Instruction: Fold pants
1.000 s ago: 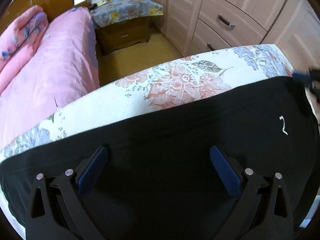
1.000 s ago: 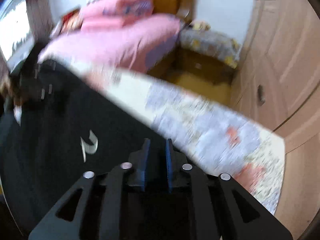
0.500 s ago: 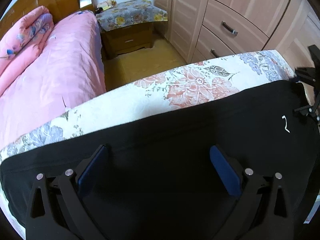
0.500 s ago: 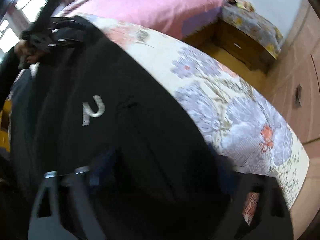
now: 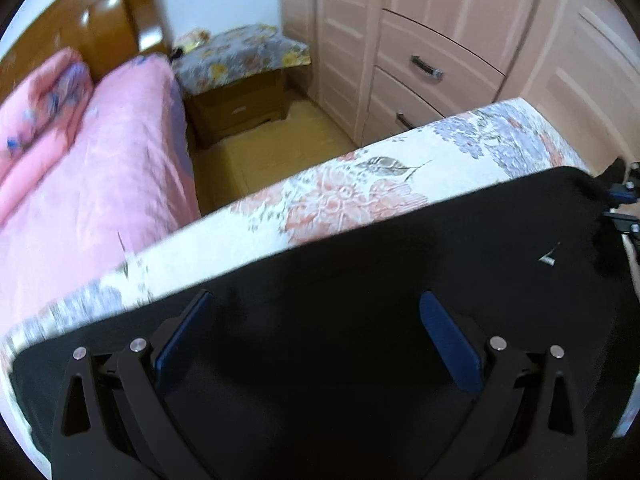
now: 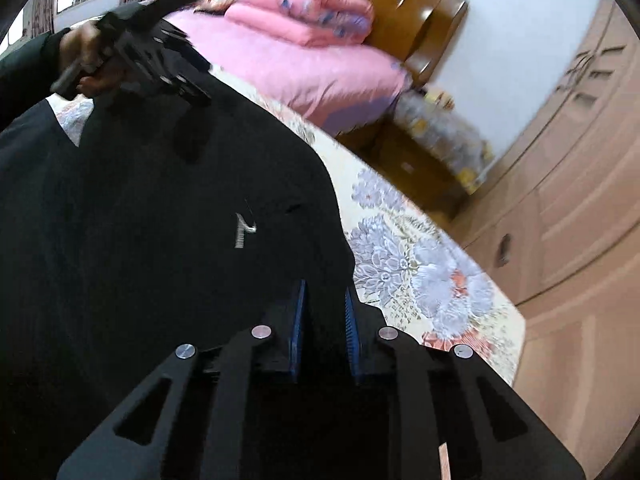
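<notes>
Your left gripper (image 5: 316, 336) has its jaws spread wide with nothing between them, hovering over the middle of the black pants (image 5: 400, 280). Your right gripper (image 6: 322, 326) has its jaws drawn close, with only a narrow gap between the blue pads; dark cloth sits in and under that gap, but you cannot tell from this view whether it is pinched or merely behind. In the left view, the right gripper sits at the far corner of the pants.

Moving outward, the pants lie spread across the floral cloth (image 5: 352, 200) of the tabletop, their long edge running straight along it, a small white logo (image 6: 244, 230) near the right end. Beyond are a pink bed (image 5: 92, 176), a nightstand (image 5: 240, 96) and a wardrobe (image 5: 440, 40).

Expect the fabric to be soft, light and limp: it will drape and sag from any single hold, and it may drag on the patterned cloth instead of sliding cleanly. Take it at the edges, not the middle, one gripper at each end of the same hem or waistband, so that the fold carries over flat. A pinch through both layers at a corner should keep them from shearing apart.
</notes>
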{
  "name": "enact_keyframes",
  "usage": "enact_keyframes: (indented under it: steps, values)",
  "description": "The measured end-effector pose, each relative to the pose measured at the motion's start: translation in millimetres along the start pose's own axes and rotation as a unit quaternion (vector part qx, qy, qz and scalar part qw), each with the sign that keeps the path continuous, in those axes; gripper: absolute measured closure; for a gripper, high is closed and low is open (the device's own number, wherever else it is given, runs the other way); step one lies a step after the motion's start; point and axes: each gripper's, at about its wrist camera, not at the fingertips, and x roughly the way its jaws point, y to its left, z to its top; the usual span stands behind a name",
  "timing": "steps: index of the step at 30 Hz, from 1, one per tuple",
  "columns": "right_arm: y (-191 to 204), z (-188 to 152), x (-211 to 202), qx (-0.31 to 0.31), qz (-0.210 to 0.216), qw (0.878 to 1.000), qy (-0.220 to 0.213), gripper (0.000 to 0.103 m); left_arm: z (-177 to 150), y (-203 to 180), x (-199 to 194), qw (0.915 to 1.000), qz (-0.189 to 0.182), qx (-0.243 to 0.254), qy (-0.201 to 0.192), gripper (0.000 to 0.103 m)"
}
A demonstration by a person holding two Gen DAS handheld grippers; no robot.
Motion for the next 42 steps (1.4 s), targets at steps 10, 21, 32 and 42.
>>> enact_keyframes:
  steps: [10,21,32,42]
  values:
    - [59,-33,-35,-0.013,-0.099,0.994,-0.055,0.083,-10,-47,24,0.9700,-0.025,0.239,0.040,0.003]
    - [74,-44,-42,0.012,-0.122,0.990,-0.065,0.083,-32,-46,-26,0.9705,-0.027,0.239,-0.010,0.084]
    - [125,-92,-109,-0.020,-0.135,0.981,-0.136,0.082,-197,-167,-177,0.9299,0.191,0.285,-0.132,0.084]
    - [144,-171,-143,0.146,-0.038,0.985,-0.086,0.027,-296,-177,-156,0.9857,0.065,0.101,-0.118,0.021]
